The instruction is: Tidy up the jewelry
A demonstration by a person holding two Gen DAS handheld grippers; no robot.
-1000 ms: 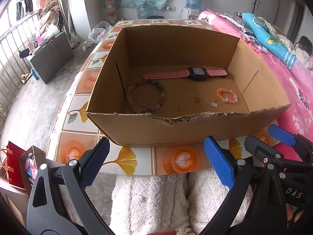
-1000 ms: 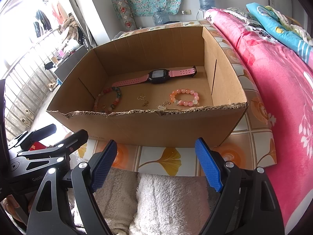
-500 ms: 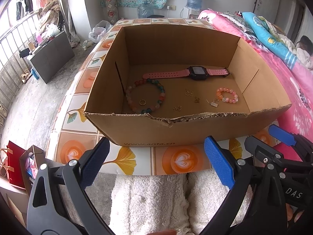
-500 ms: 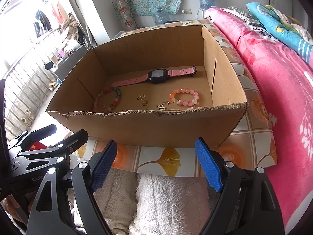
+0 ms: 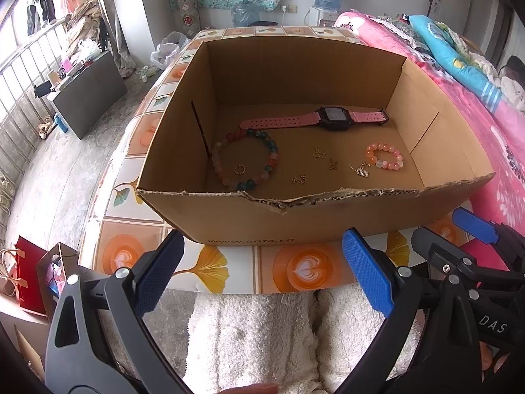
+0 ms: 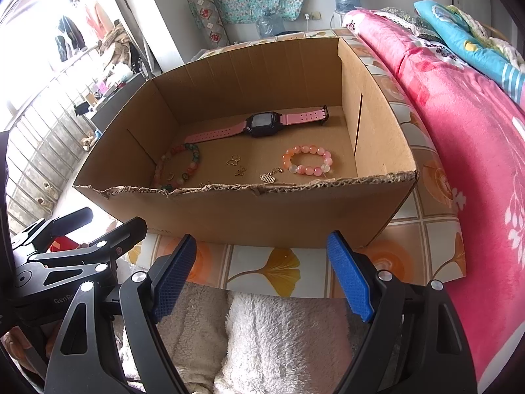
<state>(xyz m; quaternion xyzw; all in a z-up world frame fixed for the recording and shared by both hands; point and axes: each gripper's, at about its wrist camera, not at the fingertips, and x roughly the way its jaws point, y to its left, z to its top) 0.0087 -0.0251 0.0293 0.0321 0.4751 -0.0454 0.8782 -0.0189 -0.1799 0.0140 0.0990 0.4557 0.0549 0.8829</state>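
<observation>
An open cardboard box (image 5: 249, 220) (image 6: 229, 213) stands on the tiled table. Inside lie a pink-strapped black watch (image 5: 331, 118) (image 6: 262, 124), a large multicoloured bead bracelet (image 5: 272, 154) (image 6: 192, 161) with a gold ring (image 5: 240, 169) inside it, a small pink bead bracelet (image 5: 384, 156) (image 6: 306, 159) and several small gold charms (image 5: 333, 163) (image 6: 239, 170). My left gripper (image 5: 262, 272) hangs open in front of the box's near wall, nothing between its blue pads. My right gripper (image 6: 261, 272) is open and empty too, beside it.
The box sits on a table with an orange-and-white tile cloth (image 5: 295, 269). White fluffy fabric (image 5: 256, 338) lies below the grippers. A pink bed (image 6: 466, 138) runs along the right. Left of the table are floor, a grey cabinet (image 5: 88, 85) and a red bag (image 5: 29, 279).
</observation>
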